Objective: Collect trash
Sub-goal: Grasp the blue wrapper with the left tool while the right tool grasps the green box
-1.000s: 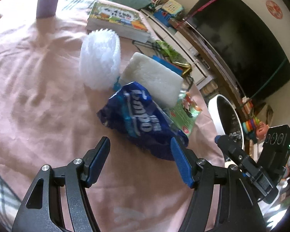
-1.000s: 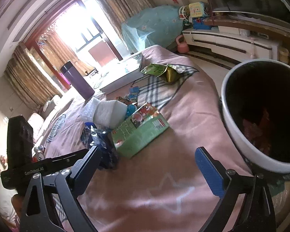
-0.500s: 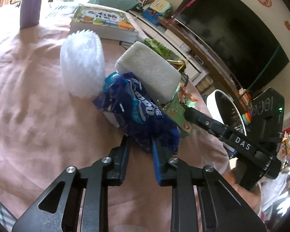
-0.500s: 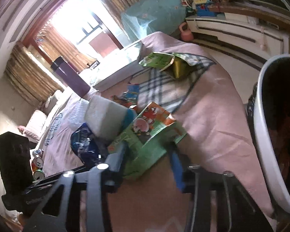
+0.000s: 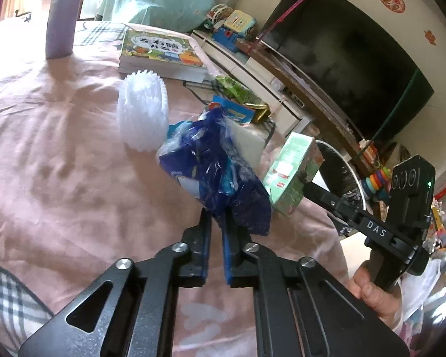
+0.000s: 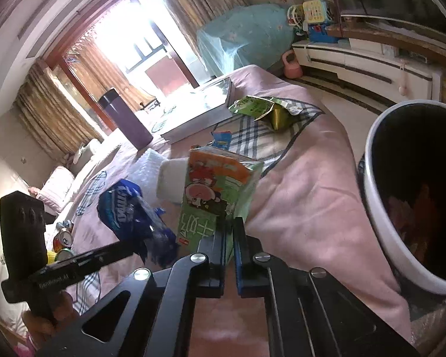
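Left gripper [image 5: 216,220] pinches a crumpled blue plastic wrapper [image 5: 214,169] clear of the pink tablecloth [image 5: 59,163]; right gripper [image 6: 229,232] clamps a flattened green drink carton [image 6: 214,196] — both lifted, neither binned yet. The white-rimmed black-lined bin [image 6: 380,202] waits just beside the table edge. Beyond, a white foam block [image 5: 246,142], white foam fruit net [image 5: 142,113] and green foil snack packet [image 6: 261,110] remain — collection looks roughly midway.

Glossy crinkled plastic blue wrapper [image 5: 214,175], printed green carton [image 6: 217,196], matt pink cloth tablecloth [image 5: 59,178].
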Motion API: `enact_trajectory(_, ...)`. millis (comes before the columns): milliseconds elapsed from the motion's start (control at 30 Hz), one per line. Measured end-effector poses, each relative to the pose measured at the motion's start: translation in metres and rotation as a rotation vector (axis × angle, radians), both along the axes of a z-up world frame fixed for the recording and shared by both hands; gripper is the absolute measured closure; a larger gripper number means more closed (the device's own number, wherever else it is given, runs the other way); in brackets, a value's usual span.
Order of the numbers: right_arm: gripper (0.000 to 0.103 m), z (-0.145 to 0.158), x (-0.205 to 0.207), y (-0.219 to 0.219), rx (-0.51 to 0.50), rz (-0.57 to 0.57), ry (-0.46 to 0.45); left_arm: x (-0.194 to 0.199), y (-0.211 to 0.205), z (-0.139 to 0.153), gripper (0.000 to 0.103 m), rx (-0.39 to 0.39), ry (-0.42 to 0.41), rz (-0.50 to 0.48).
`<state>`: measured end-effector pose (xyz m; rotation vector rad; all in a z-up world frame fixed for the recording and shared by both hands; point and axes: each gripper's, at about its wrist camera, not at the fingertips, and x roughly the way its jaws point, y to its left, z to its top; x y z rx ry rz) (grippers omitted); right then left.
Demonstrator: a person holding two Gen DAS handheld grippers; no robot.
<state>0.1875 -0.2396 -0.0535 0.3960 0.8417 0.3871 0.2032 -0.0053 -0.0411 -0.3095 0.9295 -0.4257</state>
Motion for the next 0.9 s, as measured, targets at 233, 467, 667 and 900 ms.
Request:
enact_trajectory(233,0.101,0.01,-0.021,-0.015,0.006,-0.019,-0.02,-0.012,-0.015,0.012,0.1,0.006,-0.03,-0.044)
enact_trajectory(467,0.089,0.004,-0.023,-0.015,-0.009,0.005,0.022,-0.016,-0.015,0.012,0.1,0.014,-0.035,-0.042)
enact_trajectory(667,0.021,0.003,-0.031,0.01,-0.12,0.041,-0.025,-0.018,-0.01,0.009,0.1,0.022,-0.019,-0.028)
enact_trajectory(900,0.056,-0.02,-0.02,0.013,-0.181,0.043,0.03,-0.021,-0.023,0.011,0.1,0.033,-0.02,-0.052)
